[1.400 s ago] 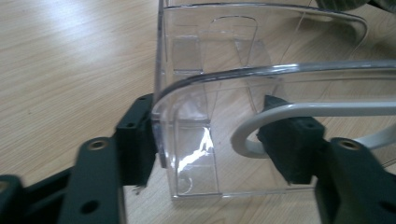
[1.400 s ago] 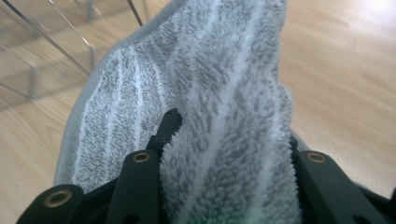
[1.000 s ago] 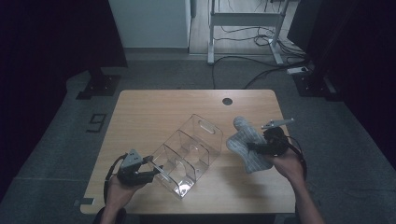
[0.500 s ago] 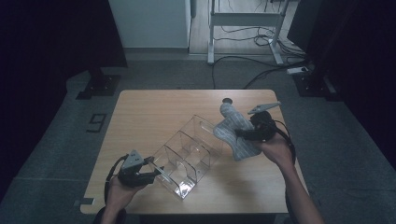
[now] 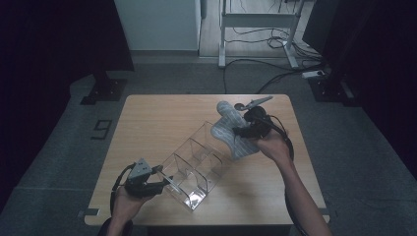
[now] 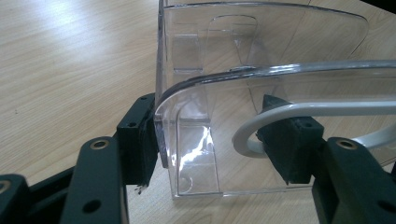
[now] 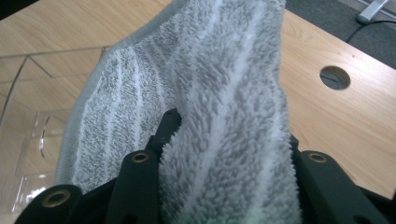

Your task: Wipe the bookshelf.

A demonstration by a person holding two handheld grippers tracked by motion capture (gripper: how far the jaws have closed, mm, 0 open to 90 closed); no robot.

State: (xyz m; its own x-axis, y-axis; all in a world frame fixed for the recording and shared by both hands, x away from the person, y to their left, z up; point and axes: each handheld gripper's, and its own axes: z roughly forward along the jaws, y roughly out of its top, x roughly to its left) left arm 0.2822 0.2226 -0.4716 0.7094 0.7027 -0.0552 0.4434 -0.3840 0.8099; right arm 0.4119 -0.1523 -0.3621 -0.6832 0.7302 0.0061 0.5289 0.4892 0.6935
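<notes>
Two tools are working at once. My left tool (image 5: 164, 183) is clamping the near end wall of the clear organizer (image 5: 194, 164), one jaw outside the wall and one inside it, as the left gripper view shows (image 6: 205, 154). My right tool (image 5: 242, 132) is gripping a grey striped towel (image 5: 231, 132) and holding it up just past the organizer's far end, above the worktop (image 5: 147, 123). In the right gripper view the terry (image 7: 205, 102) is bunching between the jaws and spilling over them, with the organizer's far compartment (image 7: 32, 93) lying just beyond.

I am judging the towel to be light, soft and floppy — it is sagging wherever it is unsupported, so a pinch through a thick fold is holding better than one at a thin edge, and the loose tail is likely to catch on a divider as it goes in. The organizer looks stiff but light and slick — probably brittle too, and easy to skid on the wood. That is why I am bracing it by a wall rather than by a thin divider, and squeezing no harder than the plastic seems to bear.
</notes>
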